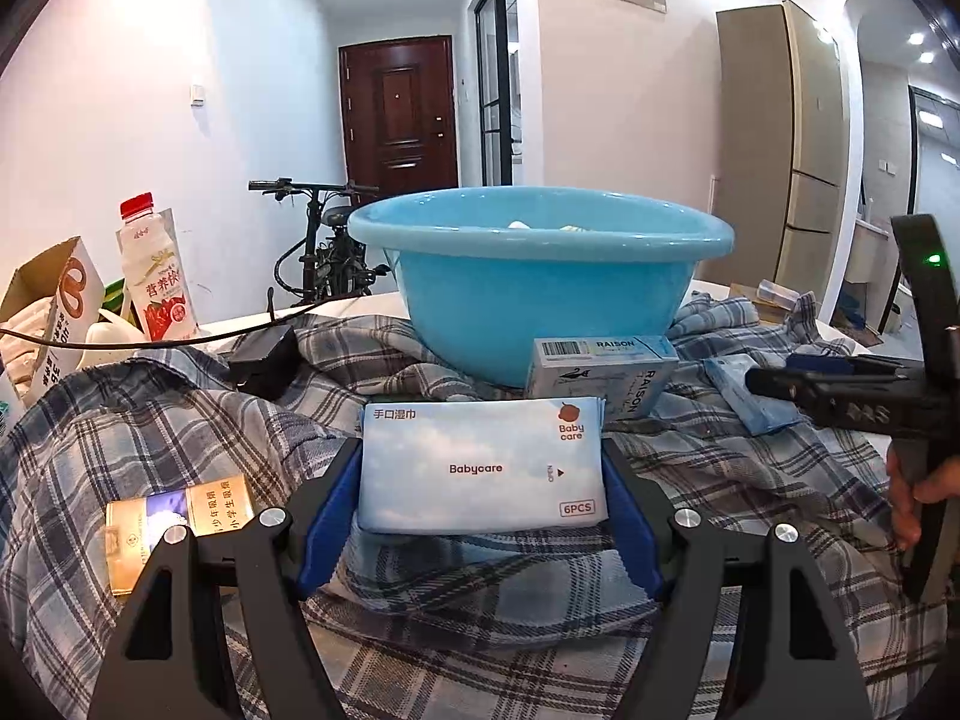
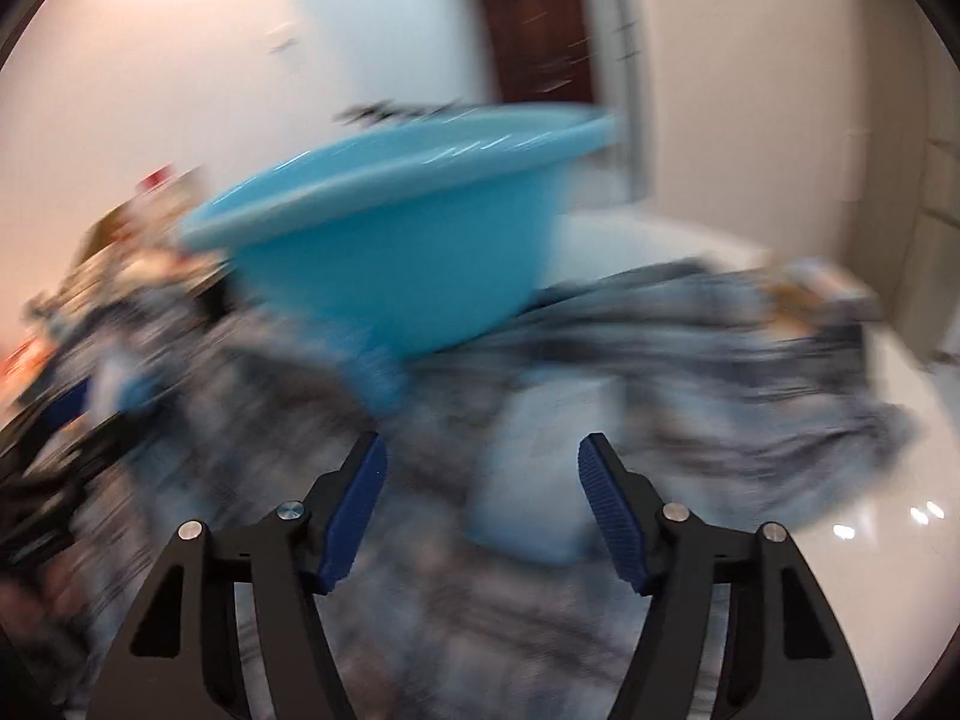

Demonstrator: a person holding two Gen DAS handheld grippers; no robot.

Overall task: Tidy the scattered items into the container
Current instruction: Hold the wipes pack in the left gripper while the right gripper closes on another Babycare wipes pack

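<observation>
The left gripper holds a pack of wet wipes, a blue pad pressed against each short side, just above the checked cloth that covers the table. Beyond the pack stands the blue basin, and a small pale box leans against its near wall. Further right lies a blue tissue packet. A gold box lies near left on the cloth, and a red-capped bottle stands far left.

The right gripper hangs with its jaws about half apart and nothing pressed between the pads. Its view is badly blurred: a pale blue packet lies on the cloth below and ahead, and the basin sits further off to the left.
</observation>
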